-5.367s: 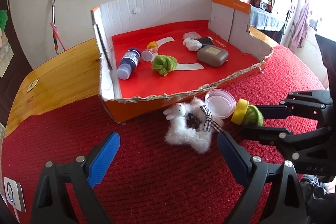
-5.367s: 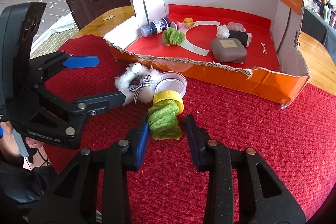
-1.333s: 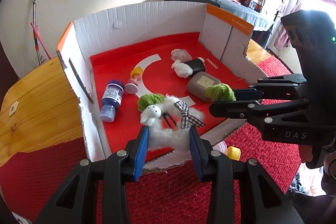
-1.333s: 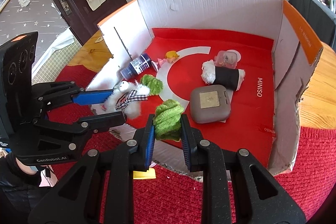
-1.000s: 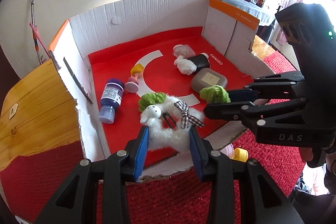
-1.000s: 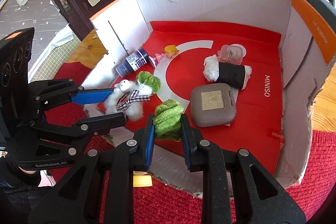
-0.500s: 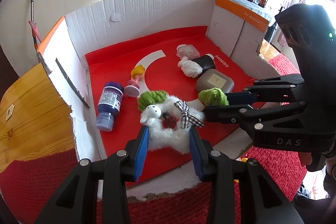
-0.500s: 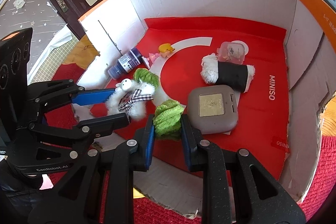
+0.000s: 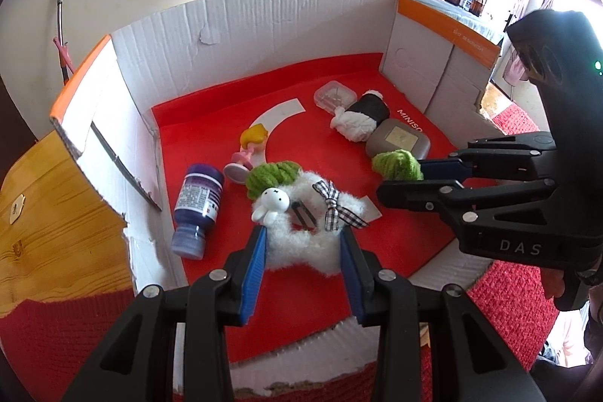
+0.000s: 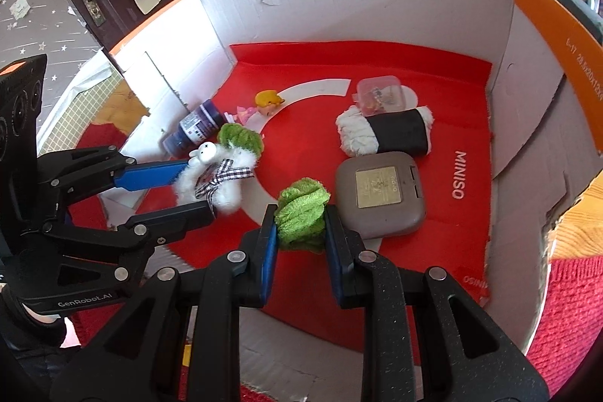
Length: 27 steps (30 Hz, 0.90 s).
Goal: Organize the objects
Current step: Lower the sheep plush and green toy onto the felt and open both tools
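1. Fluffy white rabbit toy (image 9: 301,236), with a checked bow, is pinched between the fingers of the left gripper (image 9: 303,259), held over the red floor of the cardboard box (image 9: 264,25).
2. Right gripper (image 10: 301,232) has its fingers closed on a green yarn tuft (image 10: 301,210), also over the box floor.
3. Both look light, soft and squashy; a grip across the middle of the body should do.
4. Close by lie a second green tuft (image 9: 271,176), a purple bottle (image 9: 198,206), a grey case (image 10: 380,194), a black-banded white roll (image 10: 388,134), a small clear box (image 10: 378,93) and a yellow-headed figurine (image 9: 250,145).
5. The two grippers sit near each other and could collide.
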{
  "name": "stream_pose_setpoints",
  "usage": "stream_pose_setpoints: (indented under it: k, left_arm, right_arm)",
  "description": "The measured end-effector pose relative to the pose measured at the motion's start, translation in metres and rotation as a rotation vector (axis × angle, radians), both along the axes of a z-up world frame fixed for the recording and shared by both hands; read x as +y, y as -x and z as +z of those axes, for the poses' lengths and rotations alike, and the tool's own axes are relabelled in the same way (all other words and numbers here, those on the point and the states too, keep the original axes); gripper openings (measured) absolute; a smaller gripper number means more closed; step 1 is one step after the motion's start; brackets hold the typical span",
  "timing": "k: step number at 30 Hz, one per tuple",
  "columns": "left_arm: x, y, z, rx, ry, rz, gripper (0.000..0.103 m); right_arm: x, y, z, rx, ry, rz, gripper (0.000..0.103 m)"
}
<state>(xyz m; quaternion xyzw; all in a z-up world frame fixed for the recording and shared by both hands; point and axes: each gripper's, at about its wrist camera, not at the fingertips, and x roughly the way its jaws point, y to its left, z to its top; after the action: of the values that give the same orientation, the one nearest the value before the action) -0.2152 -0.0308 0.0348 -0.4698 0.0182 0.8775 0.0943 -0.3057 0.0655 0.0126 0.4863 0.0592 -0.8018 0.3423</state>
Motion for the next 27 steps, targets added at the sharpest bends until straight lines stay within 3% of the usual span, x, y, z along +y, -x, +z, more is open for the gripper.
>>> stream_pose_setpoints:
  k: [10, 27]
  left_arm:
    - [0.001, 0.01, -0.005, 0.003, 0.024, 0.019, 0.04]
    - [-0.004, 0.014, -0.014, 0.0, 0.039, 0.039, 0.041]
  right_arm:
    - [-0.001, 0.008, -0.003, 0.018, -0.06, -0.016, 0.022]
    - [0.0, 0.012, -0.006, 0.054, -0.074, -0.026, 0.022]
